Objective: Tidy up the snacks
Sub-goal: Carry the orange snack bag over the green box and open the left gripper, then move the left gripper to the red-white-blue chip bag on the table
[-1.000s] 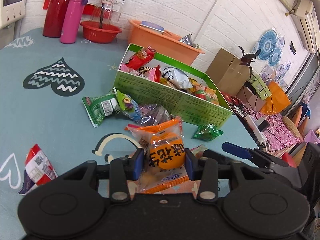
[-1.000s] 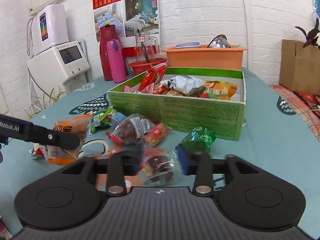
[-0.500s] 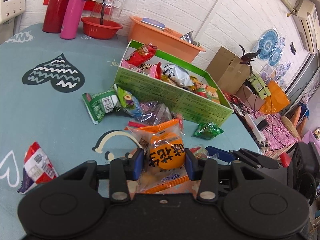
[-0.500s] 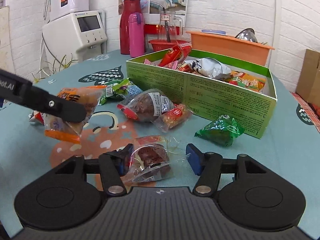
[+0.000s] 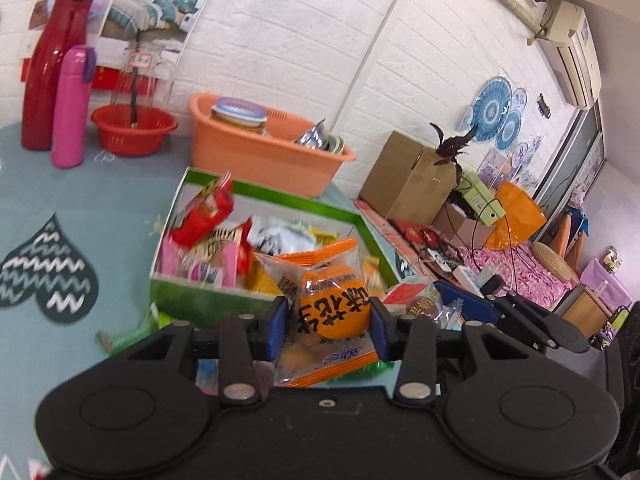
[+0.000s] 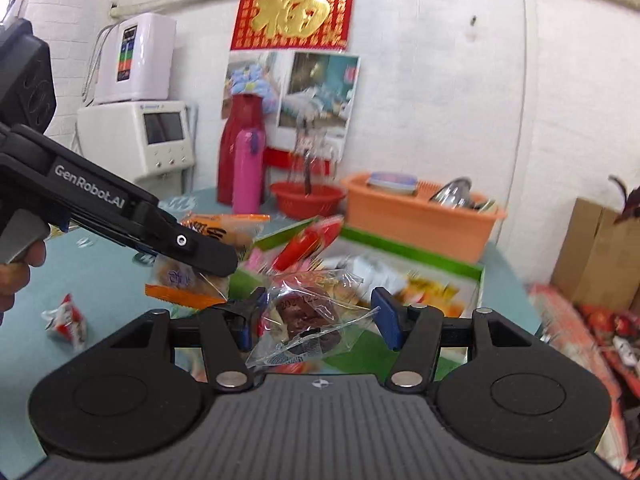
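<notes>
My left gripper (image 5: pixel 329 322) is shut on an orange snack packet (image 5: pixel 334 310) and holds it in the air at the near wall of the green snack box (image 5: pixel 192 300). The box holds several packets. My right gripper (image 6: pixel 316 320) holds a clear-wrapped brown cake (image 6: pixel 310 320) between its blue pads, lifted over the box's near side (image 6: pixel 478 276). The left gripper (image 6: pixel 212 258) with its orange packet (image 6: pixel 216 236) shows in the right wrist view. The right gripper's blue fingers (image 5: pixel 464 300) show in the left wrist view.
An orange basin (image 5: pixel 264 152), a red bowl (image 5: pixel 134 130), a pink bottle (image 5: pixel 70 106) and a red flask (image 5: pixel 50 68) stand behind the box. A red-white packet (image 6: pixel 66 320) and a green packet (image 5: pixel 128 334) lie on the teal tablecloth. A cardboard box (image 5: pixel 408 176) stands off the table's right.
Both grippers have lifted their packets off the table and moved toward the green box. The right gripper closed on the brown cake packet.
</notes>
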### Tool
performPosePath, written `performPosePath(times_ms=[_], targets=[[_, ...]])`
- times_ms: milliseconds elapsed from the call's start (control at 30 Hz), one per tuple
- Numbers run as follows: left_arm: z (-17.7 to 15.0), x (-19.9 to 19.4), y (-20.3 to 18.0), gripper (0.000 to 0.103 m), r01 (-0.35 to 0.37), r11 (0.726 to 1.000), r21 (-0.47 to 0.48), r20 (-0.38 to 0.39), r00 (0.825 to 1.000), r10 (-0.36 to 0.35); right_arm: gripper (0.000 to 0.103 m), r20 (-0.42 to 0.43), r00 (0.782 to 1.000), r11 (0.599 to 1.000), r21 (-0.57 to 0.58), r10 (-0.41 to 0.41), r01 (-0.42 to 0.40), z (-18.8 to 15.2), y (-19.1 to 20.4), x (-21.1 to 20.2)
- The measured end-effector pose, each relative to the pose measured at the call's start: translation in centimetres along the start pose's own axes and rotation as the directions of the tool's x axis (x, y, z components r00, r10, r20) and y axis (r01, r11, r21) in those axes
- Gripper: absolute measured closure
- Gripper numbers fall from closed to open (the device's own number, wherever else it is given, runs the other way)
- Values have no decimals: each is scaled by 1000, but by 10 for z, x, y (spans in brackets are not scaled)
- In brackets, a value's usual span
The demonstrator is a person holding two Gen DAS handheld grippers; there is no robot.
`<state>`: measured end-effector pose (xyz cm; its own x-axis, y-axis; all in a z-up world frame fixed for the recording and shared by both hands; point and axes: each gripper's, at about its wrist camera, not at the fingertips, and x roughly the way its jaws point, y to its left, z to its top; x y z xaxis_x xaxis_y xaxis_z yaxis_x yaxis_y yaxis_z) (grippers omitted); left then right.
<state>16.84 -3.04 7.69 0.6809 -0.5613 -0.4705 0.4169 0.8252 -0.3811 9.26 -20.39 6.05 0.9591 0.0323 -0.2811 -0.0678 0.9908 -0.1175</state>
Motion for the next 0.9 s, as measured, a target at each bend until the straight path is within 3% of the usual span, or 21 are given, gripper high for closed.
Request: performPosePath(times_ms=[233,633,667,700,733,900], targets=[[34,42,6,66,-26,1000,1,20,999,26,9,83,995,998,15,-62,61,15,-28,31],[34,109,30,64,-87,996,25,-67,994,89,8,10,998,998,33,-63,62,-14,-35,93],[32,112,30,60,-84,995,45,-66,994,87,6,-7,998,998,33,-56,56,-18,-36,99],[30,114,29,39,-90,994,65,-65,993,94,6,-35,998,998,34,-44,45,-21,-36,105],[27,114,27,3,-106,991,77,-61,992,111,1,-56,998,999,35,-38,40,-24,-37,108],[23,94,16,0,-117,987,107,-8,993,118,0,-42,997,998,22,-58,59,-28,-37,98]])
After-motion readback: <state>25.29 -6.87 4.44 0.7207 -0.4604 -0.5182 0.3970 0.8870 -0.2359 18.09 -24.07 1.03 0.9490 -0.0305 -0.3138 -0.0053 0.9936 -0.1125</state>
